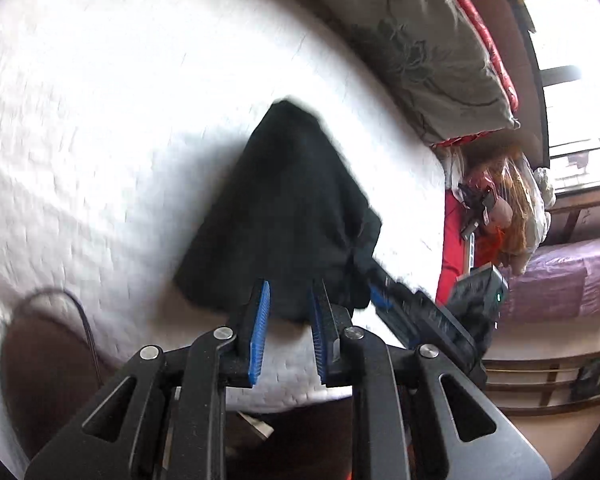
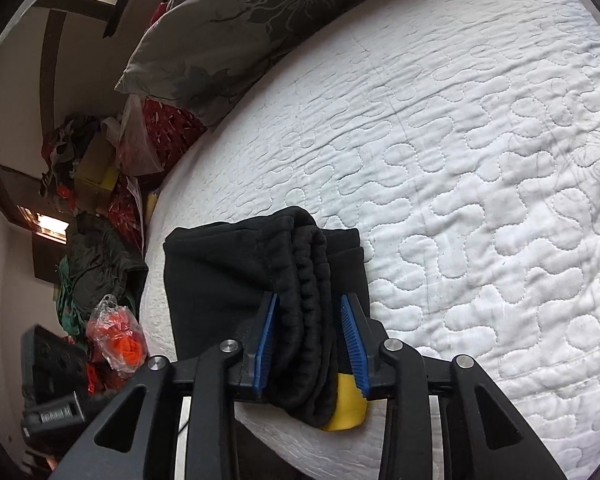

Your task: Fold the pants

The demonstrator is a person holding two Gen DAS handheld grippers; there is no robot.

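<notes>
The black pants lie folded in a thick bundle near the edge of a white quilted bed. My left gripper is open, its blue pads just short of the bundle's near edge, holding nothing. My right gripper straddles the stacked waistband end of the pants, its blue pads on either side of the folds with a gap to the right pad. A yellow patch shows under the cloth by the right pad. The right gripper also shows in the left wrist view at the bundle's right side.
A grey flowered pillow lies at the head of the bed, over red bedding. Clutter of bags and clothes sits on the floor beside the bed. A purple-covered seat stands at the right of the left wrist view.
</notes>
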